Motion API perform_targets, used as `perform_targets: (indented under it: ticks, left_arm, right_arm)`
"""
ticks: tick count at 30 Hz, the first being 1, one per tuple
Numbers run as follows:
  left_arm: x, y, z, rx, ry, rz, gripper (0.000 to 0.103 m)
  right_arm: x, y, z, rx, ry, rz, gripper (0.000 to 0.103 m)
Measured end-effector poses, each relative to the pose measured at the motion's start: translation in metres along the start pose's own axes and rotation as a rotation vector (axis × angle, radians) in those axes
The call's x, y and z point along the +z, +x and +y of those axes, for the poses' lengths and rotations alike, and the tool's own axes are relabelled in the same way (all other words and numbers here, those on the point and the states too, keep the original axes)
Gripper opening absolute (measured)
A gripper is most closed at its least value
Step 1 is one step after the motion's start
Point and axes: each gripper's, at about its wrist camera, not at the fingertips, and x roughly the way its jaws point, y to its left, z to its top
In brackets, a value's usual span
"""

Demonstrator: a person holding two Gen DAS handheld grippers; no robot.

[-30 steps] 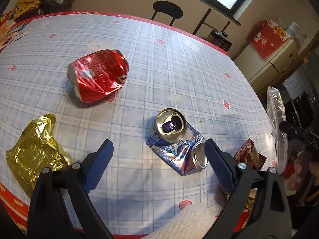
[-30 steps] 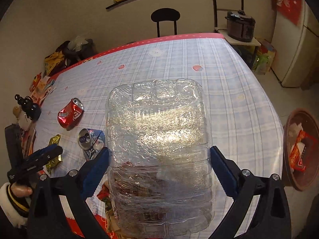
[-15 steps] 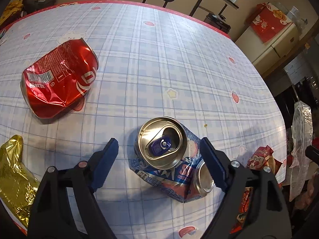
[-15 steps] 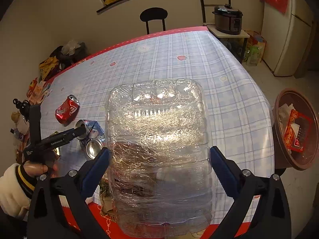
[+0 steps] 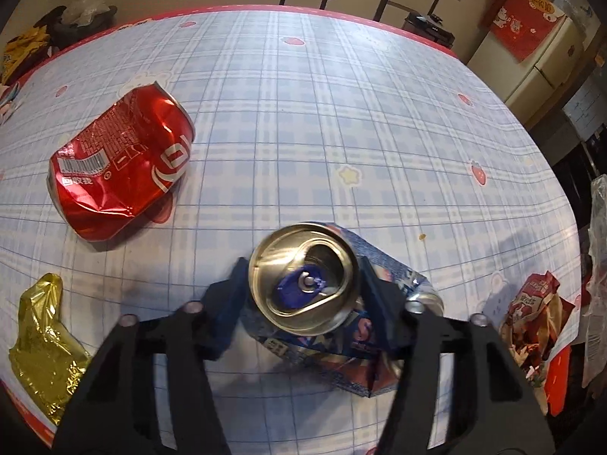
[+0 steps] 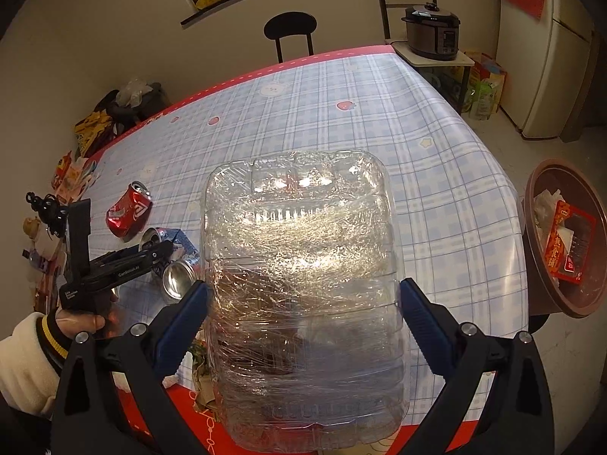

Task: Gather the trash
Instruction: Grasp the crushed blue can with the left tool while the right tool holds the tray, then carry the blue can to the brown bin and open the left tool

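Note:
A crushed blue can [image 5: 379, 345] stands on the checked tablecloth [image 5: 322, 94] with its silver top facing me. My left gripper [image 5: 302, 267] is over it, its jaws closing, and both blue pads [image 5: 231, 292] sit against the can's sides. A dented red can [image 5: 121, 167] lies to the left, a gold wrapper [image 5: 41, 333] at the near left edge. My right gripper [image 6: 305, 299] is shut on a clear plastic clamshell box [image 6: 299, 250], held above the table's near edge. The right wrist view also has the left gripper [image 6: 157, 252] on the blue can [image 6: 178, 280], with a hand [image 6: 81, 320] holding it.
A brown trash bin [image 6: 546, 174] with paper and red packaging stands on the floor right of the table. A torn red snack wrapper [image 5: 531, 303] lies at the near right edge. A black chair [image 6: 290, 26], a rice cooker [image 6: 432, 30] and bags stand beyond the table.
The left gripper came down and forward over the blue can and its jaws narrowed from wide open onto the can's sides. The right gripper kept still with the clear box.

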Motion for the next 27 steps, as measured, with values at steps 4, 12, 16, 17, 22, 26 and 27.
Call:
perform_targets:
  ticks: [4, 12, 16, 17, 22, 26, 27]
  left_arm:
    - [0.003, -0.013, 0.006, -0.028, -0.032, -0.027, 0.057]
    - [0.011, -0.067, 0.014, -0.069, -0.054, -0.117, 0.057]
    - [0.02, -0.095, -0.007, -0.102, -0.014, -0.164, 0.057]
    - [0.023, -0.103, -0.017, -0.114, 0.003, -0.179, 0.057]
    - [0.032, -0.125, -0.064, -0.166, 0.064, -0.215, 0.057]
    - [0.036, -0.131, -0.124, -0.21, 0.134, -0.224, 0.057]
    - [0.037, -0.131, -0.138, -0.219, 0.151, -0.225, 0.057]
  right_arm:
    - [0.002, -0.003, 0.004, 0.012, -0.012, -0.01, 0.097]
    - [0.005, -0.015, -0.002, 0.035, 0.007, -0.051, 0.097]
    - [0.006, -0.026, -0.016, 0.036, 0.033, -0.082, 0.097]
    - [0.007, -0.029, -0.021, 0.033, 0.042, -0.092, 0.097]
    - [0.006, -0.053, -0.062, -0.002, 0.104, -0.149, 0.097]
    - [-0.002, -0.077, -0.106, -0.037, 0.176, -0.197, 0.097]
    - [-0.005, -0.082, -0.118, -0.046, 0.195, -0.207, 0.097]
